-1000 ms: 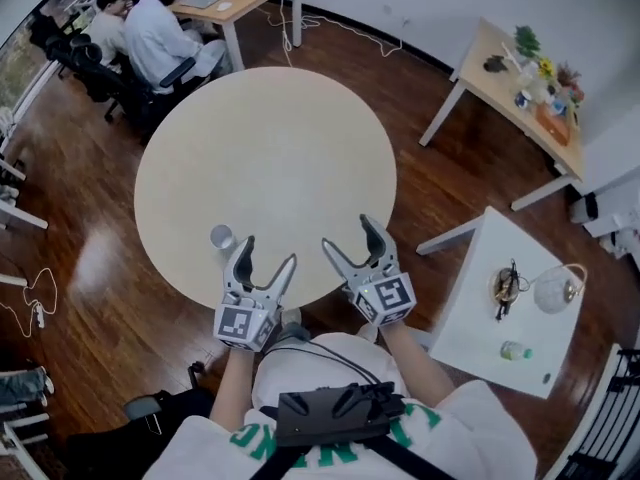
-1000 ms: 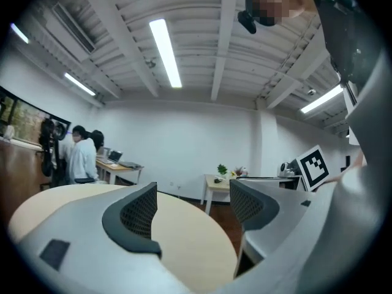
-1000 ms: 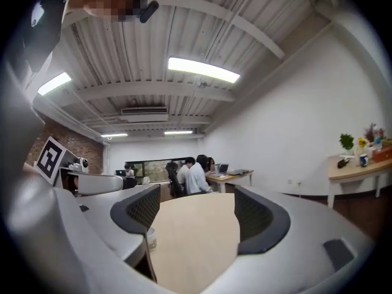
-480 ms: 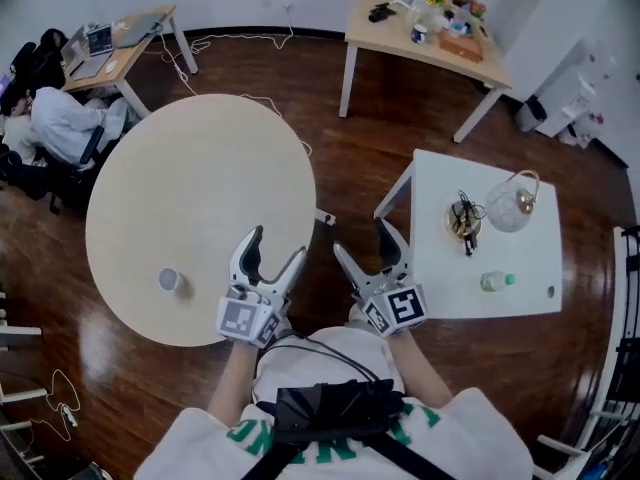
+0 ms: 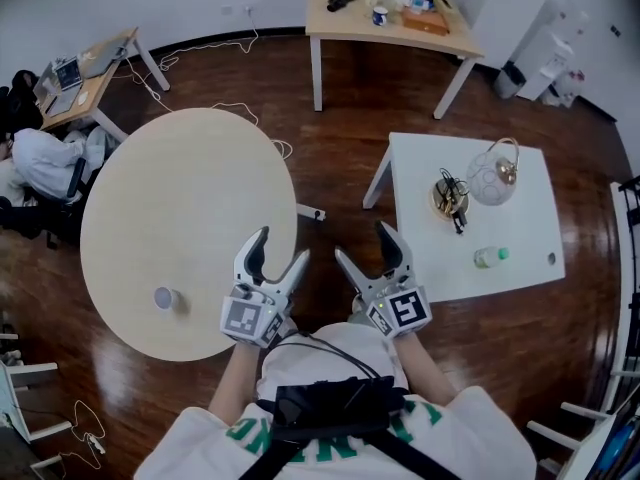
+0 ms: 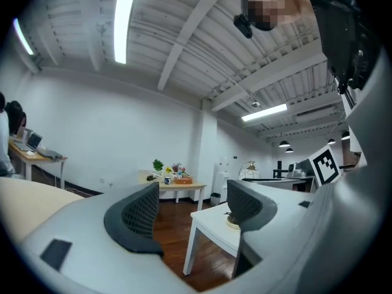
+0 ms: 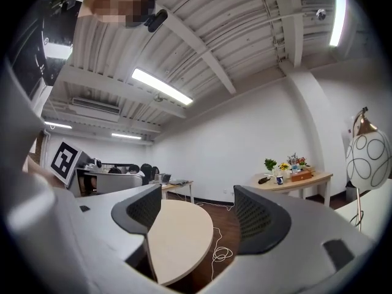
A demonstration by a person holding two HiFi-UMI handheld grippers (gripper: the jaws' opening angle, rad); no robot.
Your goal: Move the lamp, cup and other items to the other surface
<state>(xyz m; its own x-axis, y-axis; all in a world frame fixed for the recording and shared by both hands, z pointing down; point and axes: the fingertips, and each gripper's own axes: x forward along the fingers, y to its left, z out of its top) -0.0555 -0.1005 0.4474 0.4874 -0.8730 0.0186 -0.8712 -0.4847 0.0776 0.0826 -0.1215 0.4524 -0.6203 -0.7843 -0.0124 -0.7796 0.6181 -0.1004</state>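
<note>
Round desk (image 5: 190,198) carries a cup (image 5: 164,297); white desk (image 5: 415,173) carries lamp (image 5: 493,180), bottle (image 5: 487,257). Wood floor (image 5: 335,168) between. Left gripper (image 5: 279,247), right gripper (image 5: 365,243): fingers released, empty.

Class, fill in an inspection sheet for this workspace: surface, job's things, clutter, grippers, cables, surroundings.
Surface: round table and white table, on a wooden floor.
Job's things: cup on the round table; lamp, bottle and dish of dark items on the white table.
Clutter: nothing seen.
Grippers: left gripper and right gripper open, empty, between the tables.
Cables: white cable loose on the floor.
Surroundings: wooden desk; seated person.
</note>
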